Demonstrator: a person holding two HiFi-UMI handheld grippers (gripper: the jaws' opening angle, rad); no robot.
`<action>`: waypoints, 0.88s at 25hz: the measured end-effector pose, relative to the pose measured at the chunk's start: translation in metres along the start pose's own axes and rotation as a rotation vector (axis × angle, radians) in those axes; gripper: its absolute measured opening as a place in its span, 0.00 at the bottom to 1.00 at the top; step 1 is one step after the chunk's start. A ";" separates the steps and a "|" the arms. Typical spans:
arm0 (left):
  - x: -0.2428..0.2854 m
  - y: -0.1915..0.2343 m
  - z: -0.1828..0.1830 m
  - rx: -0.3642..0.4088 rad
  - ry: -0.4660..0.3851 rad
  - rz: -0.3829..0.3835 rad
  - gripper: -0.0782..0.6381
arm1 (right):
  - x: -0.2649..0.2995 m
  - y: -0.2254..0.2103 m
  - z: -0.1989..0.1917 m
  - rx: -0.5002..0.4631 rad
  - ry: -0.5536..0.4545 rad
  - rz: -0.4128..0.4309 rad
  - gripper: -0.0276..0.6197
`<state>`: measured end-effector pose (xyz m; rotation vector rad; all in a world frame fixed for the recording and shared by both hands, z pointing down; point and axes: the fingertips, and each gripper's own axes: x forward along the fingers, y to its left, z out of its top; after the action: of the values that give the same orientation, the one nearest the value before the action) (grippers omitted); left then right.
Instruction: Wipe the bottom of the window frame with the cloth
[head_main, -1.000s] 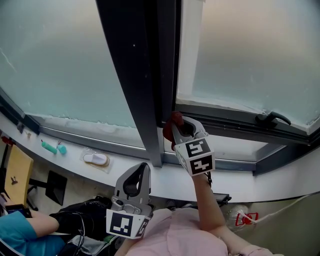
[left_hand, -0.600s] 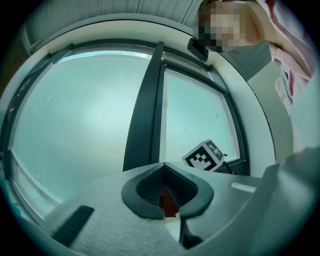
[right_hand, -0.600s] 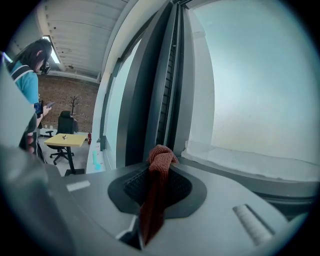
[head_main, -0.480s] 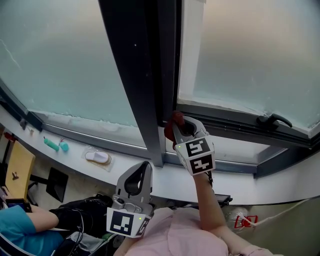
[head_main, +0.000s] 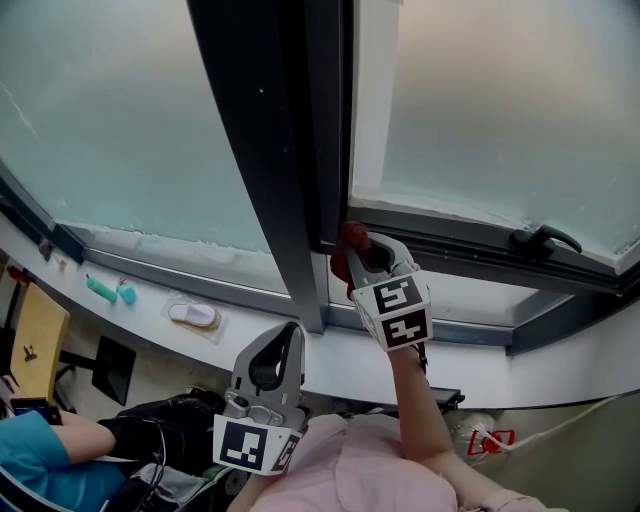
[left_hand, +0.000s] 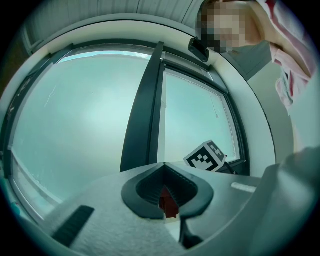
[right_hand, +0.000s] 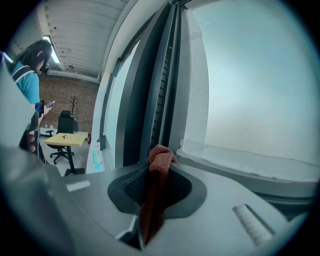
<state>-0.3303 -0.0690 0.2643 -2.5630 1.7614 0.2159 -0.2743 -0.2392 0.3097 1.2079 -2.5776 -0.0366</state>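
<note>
The right gripper's (right_hand: 159, 167) jaws are clamped on the red cloth (right_hand: 156, 195), whose bunched end pokes out past their tips. That end sits at the bottom of the window frame (head_main: 450, 248), in the corner beside the dark upright post (head_main: 270, 160). The left gripper (head_main: 289, 336) hangs low and well apart from the window, jaws together and holding nothing.
</note>
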 end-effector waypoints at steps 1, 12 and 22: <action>0.000 -0.001 0.000 0.000 0.000 -0.001 0.11 | -0.001 -0.001 -0.001 0.001 0.000 -0.003 0.13; 0.003 -0.010 -0.001 -0.001 0.000 -0.018 0.11 | -0.013 -0.015 -0.007 0.027 0.000 -0.025 0.13; 0.002 -0.016 -0.001 -0.001 -0.003 -0.016 0.11 | -0.025 -0.029 -0.013 0.036 0.002 -0.047 0.13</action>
<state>-0.3151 -0.0650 0.2642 -2.5754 1.7395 0.2194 -0.2345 -0.2378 0.3117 1.2812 -2.5578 0.0018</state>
